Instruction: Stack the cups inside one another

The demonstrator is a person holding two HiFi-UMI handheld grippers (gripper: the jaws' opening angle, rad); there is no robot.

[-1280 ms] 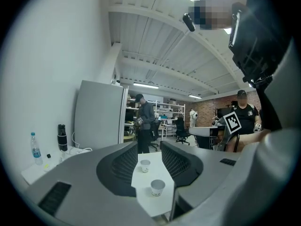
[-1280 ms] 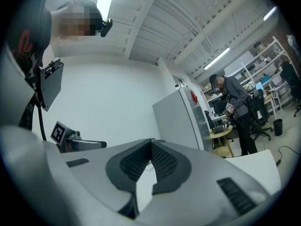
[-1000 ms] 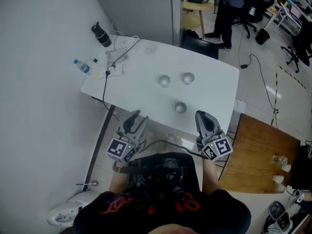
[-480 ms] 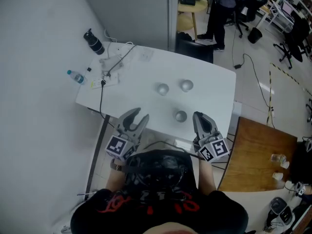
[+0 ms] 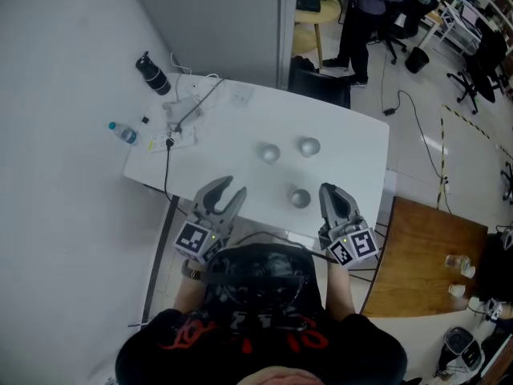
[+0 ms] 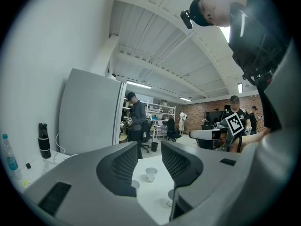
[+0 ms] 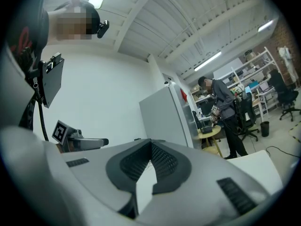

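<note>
Left gripper [image 6: 150,161]: jaws spread, nothing held between them. Right gripper [image 7: 150,149]: jaws pressed together, nothing pinched. Both are held at the near edge of the white table [image 5: 240,123], lower centre of the head view. Three cups are left unstacked, each apart: left cup [image 5: 270,154] and right cup [image 5: 309,147] mid-frame, near cup [image 5: 300,198] just left of the right gripper's tip.

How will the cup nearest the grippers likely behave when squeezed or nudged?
The nearest cup looks small and thin-walled, so probably light and easily crushed by a hard squeeze. It stands upright with nothing touching it on the white table, so a sideways nudge would likely slide or tip it. Tipped, its round wall should let it roll.
</note>
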